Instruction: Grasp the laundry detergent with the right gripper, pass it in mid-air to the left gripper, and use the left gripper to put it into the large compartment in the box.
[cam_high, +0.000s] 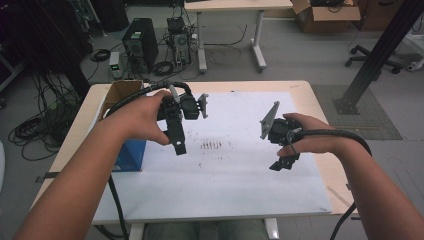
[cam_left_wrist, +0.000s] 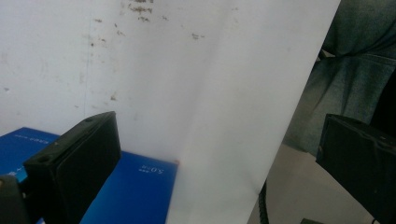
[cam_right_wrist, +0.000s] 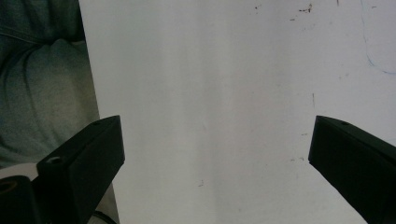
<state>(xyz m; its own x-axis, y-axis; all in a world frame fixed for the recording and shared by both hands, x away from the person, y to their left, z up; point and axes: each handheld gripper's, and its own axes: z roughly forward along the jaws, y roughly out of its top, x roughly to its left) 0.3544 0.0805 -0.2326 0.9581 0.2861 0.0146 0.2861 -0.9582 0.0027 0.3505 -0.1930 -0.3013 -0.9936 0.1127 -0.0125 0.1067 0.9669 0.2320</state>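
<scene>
While both hands are hovering over the white sheet (cam_high: 240, 175), the blue box (cam_high: 131, 155) is sitting at its left edge. Left gripper (cam_left_wrist: 205, 154) is gaping wide, empty, right above it. Right gripper (cam_right_wrist: 215, 154) is gaping empty too; I'd lower the left one squarely.

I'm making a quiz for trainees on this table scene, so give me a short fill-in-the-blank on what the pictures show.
1. The left hand-held gripper has its jaws ____.
2. The box beside the left hand-held gripper is ____ in colour.
3. The right hand-held gripper hangs above a ____ sheet that covers the table.

Missing words: open; blue; white
</scene>
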